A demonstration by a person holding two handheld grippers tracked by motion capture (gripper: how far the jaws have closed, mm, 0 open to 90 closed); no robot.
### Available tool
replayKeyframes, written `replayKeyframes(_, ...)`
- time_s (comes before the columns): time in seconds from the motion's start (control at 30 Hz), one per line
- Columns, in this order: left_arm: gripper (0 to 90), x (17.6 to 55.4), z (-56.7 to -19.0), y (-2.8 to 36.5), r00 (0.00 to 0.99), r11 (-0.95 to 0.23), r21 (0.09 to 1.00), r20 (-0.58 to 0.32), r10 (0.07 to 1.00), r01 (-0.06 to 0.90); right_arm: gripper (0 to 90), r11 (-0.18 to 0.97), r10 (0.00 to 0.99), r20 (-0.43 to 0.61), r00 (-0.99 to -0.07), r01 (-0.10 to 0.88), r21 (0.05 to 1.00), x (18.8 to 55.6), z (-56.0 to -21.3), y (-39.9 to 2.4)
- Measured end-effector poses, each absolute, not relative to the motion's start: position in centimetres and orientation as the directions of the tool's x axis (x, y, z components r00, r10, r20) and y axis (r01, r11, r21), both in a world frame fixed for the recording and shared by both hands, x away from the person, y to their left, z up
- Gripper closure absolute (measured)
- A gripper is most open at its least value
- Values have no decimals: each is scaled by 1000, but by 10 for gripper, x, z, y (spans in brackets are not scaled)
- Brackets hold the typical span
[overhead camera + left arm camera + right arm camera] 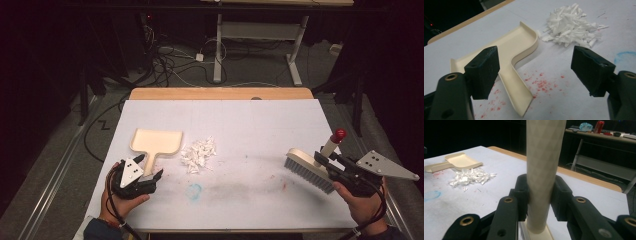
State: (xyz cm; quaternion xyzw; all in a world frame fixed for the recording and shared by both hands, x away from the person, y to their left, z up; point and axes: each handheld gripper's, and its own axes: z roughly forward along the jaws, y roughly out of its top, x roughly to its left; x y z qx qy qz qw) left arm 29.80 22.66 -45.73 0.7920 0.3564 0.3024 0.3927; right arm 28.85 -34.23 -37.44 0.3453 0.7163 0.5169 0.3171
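Two tools, one gripped: right gripper (326, 161) jaws pinch the brush (311, 167) handle; left gripper (146, 172) jaws gape around the dustpan (156, 142) handle. Paper scraps (199, 152) lie unswept mid-desk (260, 125).

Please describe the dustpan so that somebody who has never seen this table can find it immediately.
Look at the white table top, on its left half. Just beyond the left gripper lies a flat cream dustpan, its handle pointing toward that gripper's open fingers. Beside it is a pile of white paper shreds; the dustpan alone is one solid, smooth piece.
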Motion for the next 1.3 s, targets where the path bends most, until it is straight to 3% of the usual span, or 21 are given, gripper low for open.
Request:
replayKeyframes(0.6,209,295,-457,234,536,-412,829,167,828,379,707,217,827,-86,-555,176,960,292,-374,-338)
replayKeyframes(0.73,209,298,-453,240,468,-351,813,112,877,464,708,225,825,-92,-558,175,958,293,-374,-337)
replayKeyframes(0.8,215,302,-452,246,404,-263,800,28,914,540,708,229,826,-93,-556,180,957,296,-375,-336)
replayKeyframes(0.83,228,302,-452,246,404,-263,800,28,914,540,707,229,826,-91,-556,184,956,297,-375,-336)
replayKeyframes(0.87,240,312,-455,247,357,-180,791,-51,933,584,707,237,824,-97,-559,184,954,298,-376,-336)
replayKeyframes(0.93,255,327,-461,240,345,-174,756,-73,936,631,708,231,822,-84,-563,196,953,301,-378,-335)
replayKeyframes(0.97,248,327,-461,240,345,-174,756,-73,936,631,708,227,820,-76,-568,201,953,303,-379,-335)
replayKeyframes(1.0,238,345,-469,232,334,-222,696,-27,942,683,708,225,820,-71,-567,206,952,303,-379,-335)
replayKeyframes(1.07,241,359,-477,230,320,-202,666,-58,946,718,707,233,819,-79,-568,204,951,303,-379,-335)
replayKeyframes(1.23,283,373,-483,230,299,-199,660,-41,954,725,707,236,820,-87,-566,197,952,303,-378,-334)
replayKeyframes(1.3,374,376,-483,230,315,-211,663,-40,948,719,708,239,820,-88,-566,199,950,304,-379,-334)
